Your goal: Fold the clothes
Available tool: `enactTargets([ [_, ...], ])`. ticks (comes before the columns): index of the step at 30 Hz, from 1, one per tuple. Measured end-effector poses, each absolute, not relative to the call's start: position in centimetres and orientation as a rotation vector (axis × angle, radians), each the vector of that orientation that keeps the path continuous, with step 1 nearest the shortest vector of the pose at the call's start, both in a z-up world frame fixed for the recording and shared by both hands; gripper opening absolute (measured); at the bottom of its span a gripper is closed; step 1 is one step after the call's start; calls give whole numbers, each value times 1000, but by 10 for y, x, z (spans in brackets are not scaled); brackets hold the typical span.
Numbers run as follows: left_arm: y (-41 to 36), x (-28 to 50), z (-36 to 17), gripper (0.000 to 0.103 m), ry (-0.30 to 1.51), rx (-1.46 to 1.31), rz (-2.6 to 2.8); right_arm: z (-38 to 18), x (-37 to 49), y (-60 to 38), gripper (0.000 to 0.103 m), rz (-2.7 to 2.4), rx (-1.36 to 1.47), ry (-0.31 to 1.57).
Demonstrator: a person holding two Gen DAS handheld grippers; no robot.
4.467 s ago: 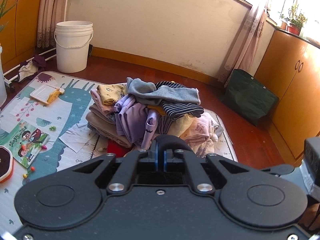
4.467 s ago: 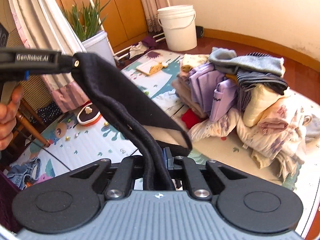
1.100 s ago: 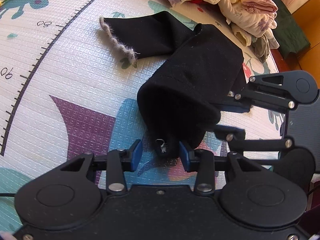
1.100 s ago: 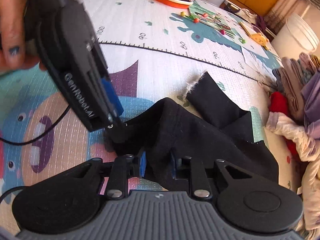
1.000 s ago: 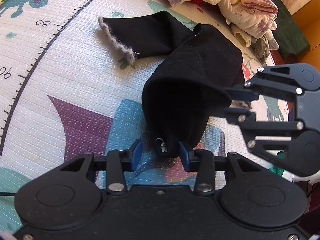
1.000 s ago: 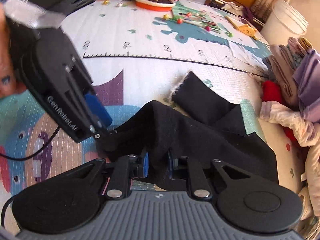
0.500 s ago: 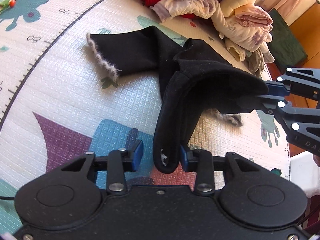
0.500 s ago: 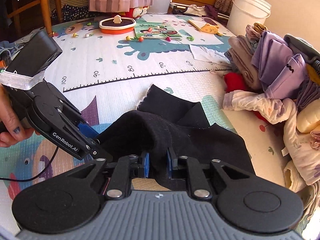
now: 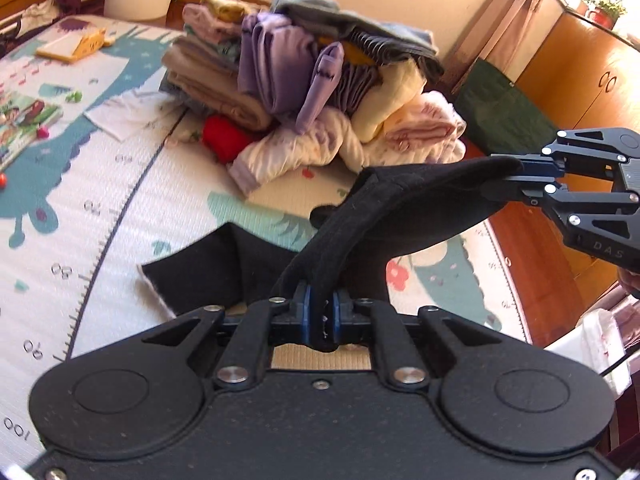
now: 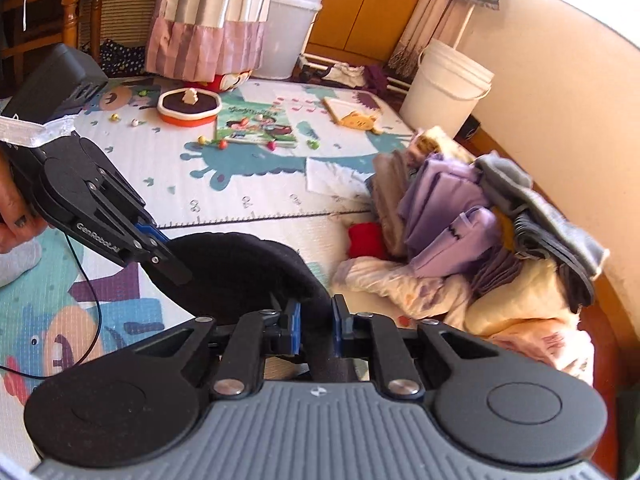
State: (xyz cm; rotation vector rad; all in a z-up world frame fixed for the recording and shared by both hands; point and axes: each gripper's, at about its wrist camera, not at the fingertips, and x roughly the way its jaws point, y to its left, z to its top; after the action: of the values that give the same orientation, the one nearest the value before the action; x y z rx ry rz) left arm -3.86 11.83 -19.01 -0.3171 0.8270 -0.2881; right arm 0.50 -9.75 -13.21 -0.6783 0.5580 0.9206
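You hold the black garment [image 9: 404, 216] off the play mat [image 9: 120, 208], left gripper [image 9: 321, 316] freshly closed on one edge, right gripper [image 10: 314, 326] pinching another. Its lower end trails near the mat's middle. Lift unevenly and that thin left pinch could slip, or the tail could snag the clothes pile [image 9: 304, 80].

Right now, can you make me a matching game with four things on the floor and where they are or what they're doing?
Things:
1. black garment
2. white bucket
3. picture book
4. red cloth

Places or states:
A. lying flat on the play mat among little beads
B. tucked at the bottom of the clothes pile
C. standing by the wall
D. pinched by the left hand-held gripper and the right hand-held gripper

Pairs: 1-D, 2-C, 3-A, 4-B
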Motion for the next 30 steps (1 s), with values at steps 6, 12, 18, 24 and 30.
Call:
enactTargets([
  [6, 106, -49, -118, 9, 744, -271, -335, -79, 4, -125, 16, 876, -669, 489],
  [12, 88, -81, -59, 8, 708, -222, -405, -35, -11, -153, 15, 858, -618, 413],
  [18, 67, -115, -14, 8, 664, -256, -512, 2, -22, -177, 15, 849, -566, 340],
  [24, 52, -135, 23, 8, 596, -258, -597, 35, -29, -195, 15, 849, -530, 246],
  [30, 58, -133, 34, 8, 639, -204, -528, 44, -20, -184, 15, 904, -544, 225],
])
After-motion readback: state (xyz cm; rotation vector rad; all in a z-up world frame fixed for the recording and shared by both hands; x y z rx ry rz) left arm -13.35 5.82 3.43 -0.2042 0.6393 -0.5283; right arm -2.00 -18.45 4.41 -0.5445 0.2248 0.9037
